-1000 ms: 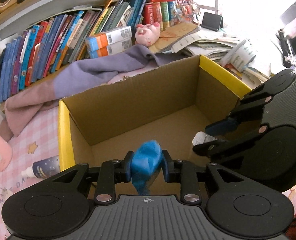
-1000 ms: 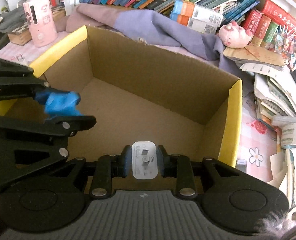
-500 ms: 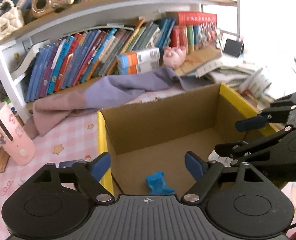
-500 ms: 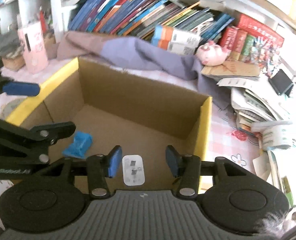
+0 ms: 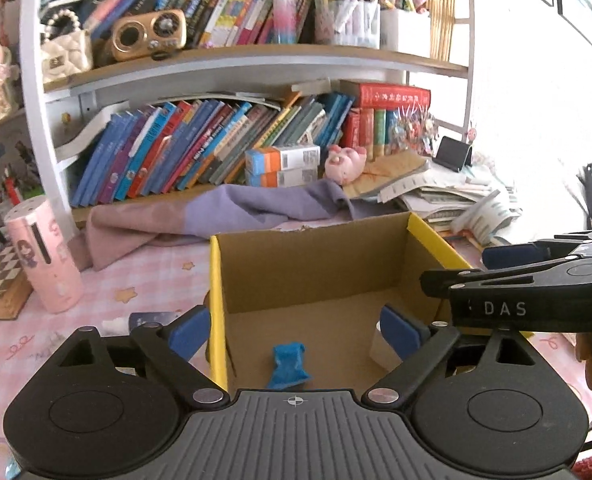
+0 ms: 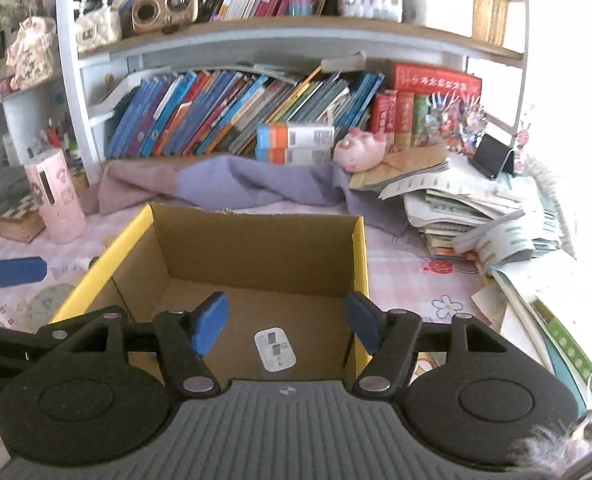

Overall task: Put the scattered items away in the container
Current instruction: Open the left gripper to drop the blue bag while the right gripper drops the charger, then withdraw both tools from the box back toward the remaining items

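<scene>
Cardboard box (image 5: 316,272) with yellow-edged side flaps stands open on the pink checked bench (image 5: 143,276), and two of the scattered things lie on its brown floor: a crumpled blue wrapper (image 5: 288,365) near the front, and a small white charger plug (image 6: 275,349) with its two metal pins facing up. The left gripper (image 5: 296,330) has just been opening and stands wide above the box with nothing between its blue pads; the wrapper lies loose below. The right gripper (image 6: 285,322) has also just been opening, its jaws well apart, the plug lying free on the box floor beneath them.

Behind the box a purple cloth (image 5: 231,208) is draped along the bench, below a shelf of leaning books (image 6: 231,116). A pink pig toy (image 6: 358,148) sits by a heap of papers (image 6: 476,200) at the right, and a pink tumbler (image 5: 45,254) stands to the left.

Only the left view shows the wrapper; there the plug is mostly hidden behind a pad. The right view shows the plug plainly.
</scene>
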`<control>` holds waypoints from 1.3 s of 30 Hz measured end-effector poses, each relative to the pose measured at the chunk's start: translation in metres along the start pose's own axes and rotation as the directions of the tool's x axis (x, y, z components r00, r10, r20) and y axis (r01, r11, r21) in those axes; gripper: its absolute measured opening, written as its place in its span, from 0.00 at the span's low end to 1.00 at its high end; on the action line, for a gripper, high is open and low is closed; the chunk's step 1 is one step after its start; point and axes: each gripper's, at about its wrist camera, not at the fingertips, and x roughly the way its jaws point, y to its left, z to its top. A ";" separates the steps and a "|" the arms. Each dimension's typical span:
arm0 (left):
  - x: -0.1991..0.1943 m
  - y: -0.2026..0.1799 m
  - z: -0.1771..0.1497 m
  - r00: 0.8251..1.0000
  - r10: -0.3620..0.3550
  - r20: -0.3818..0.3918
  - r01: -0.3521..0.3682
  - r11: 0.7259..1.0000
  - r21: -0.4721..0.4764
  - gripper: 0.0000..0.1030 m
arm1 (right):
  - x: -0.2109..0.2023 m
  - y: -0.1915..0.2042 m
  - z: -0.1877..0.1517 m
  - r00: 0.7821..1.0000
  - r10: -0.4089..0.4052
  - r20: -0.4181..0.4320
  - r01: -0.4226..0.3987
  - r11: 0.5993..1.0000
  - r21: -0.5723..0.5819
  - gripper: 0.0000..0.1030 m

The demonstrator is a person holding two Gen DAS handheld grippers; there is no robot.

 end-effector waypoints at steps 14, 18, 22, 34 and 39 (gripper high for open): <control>-0.048 0.017 -0.027 0.999 -0.031 0.043 0.030 0.999 0.030 0.92 | -0.047 0.040 -0.034 0.996 -0.080 0.045 0.079 0.997 0.018 0.72; -0.061 0.022 -0.038 0.998 -0.049 0.047 0.047 0.998 0.043 0.93 | -0.061 0.051 -0.043 0.993 -0.103 0.054 0.101 0.994 0.031 0.73; -0.076 0.029 -0.051 0.998 -0.060 0.037 0.058 0.998 0.038 0.93 | -0.076 0.063 -0.056 0.991 -0.122 0.047 0.120 0.992 0.039 0.74; -0.125 0.052 -0.089 0.999 -0.052 0.004 0.052 0.998 0.039 0.93 | -0.117 0.106 -0.098 0.990 -0.141 0.014 0.140 0.989 0.048 0.77; -0.139 0.063 -0.106 0.999 -0.029 -0.014 0.029 0.999 0.041 0.93 | -0.126 0.125 -0.113 0.991 -0.132 0.000 0.131 0.991 0.033 0.79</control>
